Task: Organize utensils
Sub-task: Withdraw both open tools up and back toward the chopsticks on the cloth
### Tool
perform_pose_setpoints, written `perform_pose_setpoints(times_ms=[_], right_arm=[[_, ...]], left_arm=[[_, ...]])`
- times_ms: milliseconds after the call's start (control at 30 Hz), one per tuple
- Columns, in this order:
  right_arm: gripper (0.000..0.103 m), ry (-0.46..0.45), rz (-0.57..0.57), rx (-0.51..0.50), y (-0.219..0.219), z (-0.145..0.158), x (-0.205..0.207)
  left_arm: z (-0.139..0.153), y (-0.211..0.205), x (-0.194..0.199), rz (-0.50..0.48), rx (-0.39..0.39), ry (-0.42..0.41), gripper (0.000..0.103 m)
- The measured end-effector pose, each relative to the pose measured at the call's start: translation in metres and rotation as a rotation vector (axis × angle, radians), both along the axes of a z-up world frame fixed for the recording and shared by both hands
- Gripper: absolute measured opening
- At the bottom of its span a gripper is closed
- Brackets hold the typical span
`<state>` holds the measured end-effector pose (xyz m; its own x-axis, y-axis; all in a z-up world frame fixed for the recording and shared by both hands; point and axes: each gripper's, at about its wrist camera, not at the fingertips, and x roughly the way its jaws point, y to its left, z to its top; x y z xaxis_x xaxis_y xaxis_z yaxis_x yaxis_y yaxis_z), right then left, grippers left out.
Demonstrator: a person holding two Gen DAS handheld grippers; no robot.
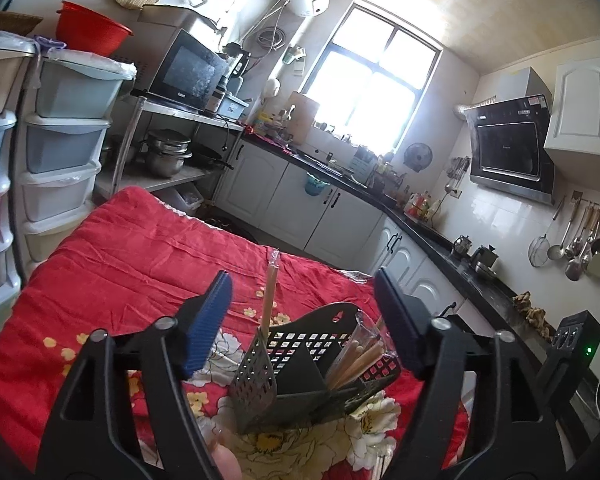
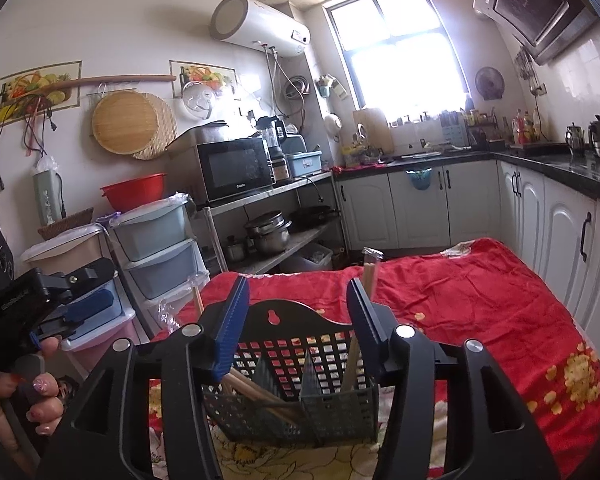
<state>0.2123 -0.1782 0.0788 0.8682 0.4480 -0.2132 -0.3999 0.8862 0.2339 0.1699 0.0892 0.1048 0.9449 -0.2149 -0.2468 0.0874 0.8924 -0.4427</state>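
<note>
Black fingers with blue ribbed pads frame both views, and both grippers stand with jaws spread wide and nothing between them. Just ahead of the right gripper [image 2: 298, 322] sits the dark perforated utensil caddy [image 2: 296, 392], resting on the red floral cloth [image 2: 480, 320] near its front edge. Wooden chopsticks [image 2: 256, 392] lean in one end compartment, and a single wrapped pair [image 2: 370, 276] stands upright in the other. From the left gripper [image 1: 302, 320] the caddy appears side-on, with the upright pair [image 1: 270, 296] rising at its near end and the leaning bundle [image 1: 360, 356] at its far end.

The job looks far along, since no loose utensils show on the cloth. Any further sorting would go best with one gripper steadying the caddy's rim while the other closes low on a stick, because the light plastic basket could tip or slide on the soft, wrinkled fabric.

Around it is a small kitchen: a bright window [image 2: 396, 40], white cabinets [image 2: 420, 208] under a dark counter, a microwave [image 2: 236, 168] on a metal shelf, stacked plastic drawers [image 2: 156, 248], and ladles hanging on the tiled wall [image 1: 580, 248]
</note>
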Motion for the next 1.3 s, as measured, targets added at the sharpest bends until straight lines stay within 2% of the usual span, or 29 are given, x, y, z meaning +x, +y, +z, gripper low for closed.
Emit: perform_pose_setpoints(times_ms=[67, 233, 433, 1300], right_arm=[[0.053, 0.009, -0.004, 0.000, -0.002, 0.000, -0.003], [0.057, 0.023, -0.010, -0.013, -0.008, 0.000, -0.011], [0.061, 0.046, 0.000, -0.030, -0.013, -0.004, -0.019], [0.064, 0.123, 0.023, -0.076, -0.025, -0.025, -0.051]], left_arm=[[0.000, 0.001, -0.003, -0.001, -0.001, -0.001, 0.076], [0.000, 0.000, -0.009, -0.006, 0.004, -0.001, 0.085], [-0.004, -0.002, -0.019, -0.016, 0.005, 0.001, 0.090], [-0.037, 0.003, -0.048, -0.006, -0.025, 0.078, 0.092]])
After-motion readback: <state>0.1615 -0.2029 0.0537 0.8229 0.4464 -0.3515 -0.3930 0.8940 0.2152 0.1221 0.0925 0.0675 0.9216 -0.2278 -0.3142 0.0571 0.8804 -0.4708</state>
